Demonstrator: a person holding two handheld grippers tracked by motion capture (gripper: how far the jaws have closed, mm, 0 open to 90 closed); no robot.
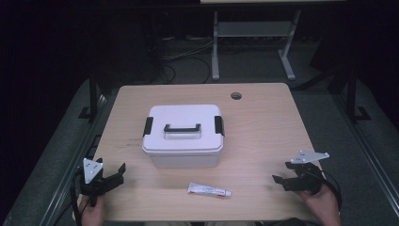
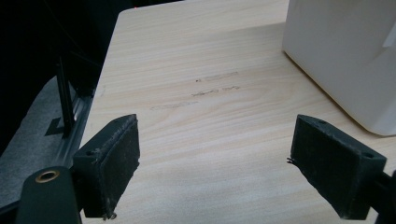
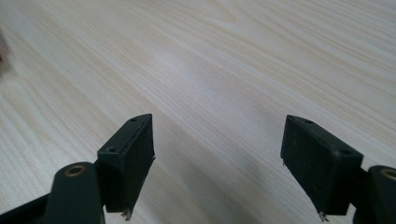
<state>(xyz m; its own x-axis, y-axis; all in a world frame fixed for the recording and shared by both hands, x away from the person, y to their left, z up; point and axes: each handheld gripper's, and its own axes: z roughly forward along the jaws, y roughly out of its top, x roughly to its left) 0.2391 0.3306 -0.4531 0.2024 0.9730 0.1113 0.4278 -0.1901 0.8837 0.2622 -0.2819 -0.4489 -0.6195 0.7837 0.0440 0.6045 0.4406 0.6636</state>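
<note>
The wooden surface [image 1: 263,136] is carrying a white box [image 1: 183,135] (lid on); left claw [image 1: 113,175] and right claw [image 1: 281,181] are resting low at the near corners, both gaping apart, gripping nothing.

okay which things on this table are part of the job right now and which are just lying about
Likely part of the job:
- white lidded box
- small tube
- left tool, open
- right tool, open

Just there:
- cable hole in the table
- desk frame behind
</note>
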